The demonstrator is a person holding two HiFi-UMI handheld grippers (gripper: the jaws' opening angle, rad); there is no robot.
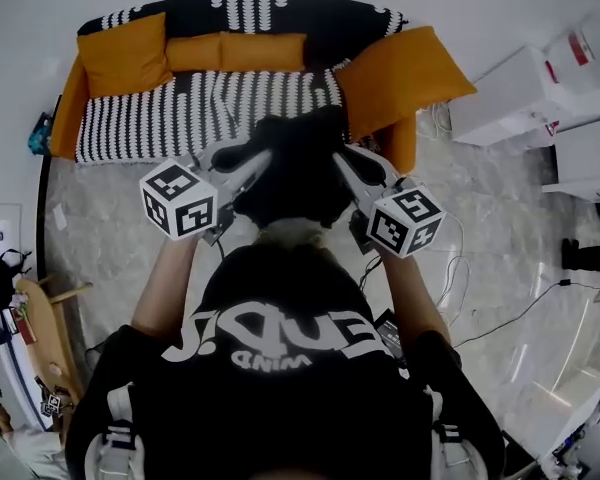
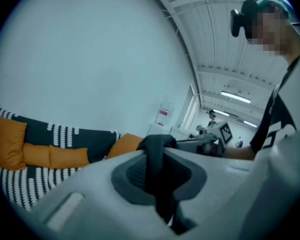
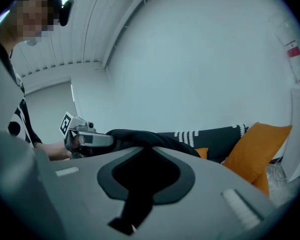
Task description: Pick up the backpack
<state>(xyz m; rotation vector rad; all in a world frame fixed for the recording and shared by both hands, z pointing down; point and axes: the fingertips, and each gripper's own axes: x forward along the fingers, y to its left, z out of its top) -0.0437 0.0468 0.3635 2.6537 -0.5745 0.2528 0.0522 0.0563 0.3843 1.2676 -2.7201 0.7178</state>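
- Pinching black backpack [image 1: 298,183] fabric, the left hand-held gripper [image 1: 263,160] and right hand-held gripper [image 1: 342,160] hold it before the sofa [image 1: 150,118].
- Soft, floppy, probably light; a strap or top handle should grip surest.

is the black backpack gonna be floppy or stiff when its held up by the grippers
Likely floppy: the black backpack hangs as a soft lump between the left gripper and right gripper, its fabric bunched thin in both jaws. Probably fairly light, since two pinches of cloth seem to carry it. It may sag and swing.
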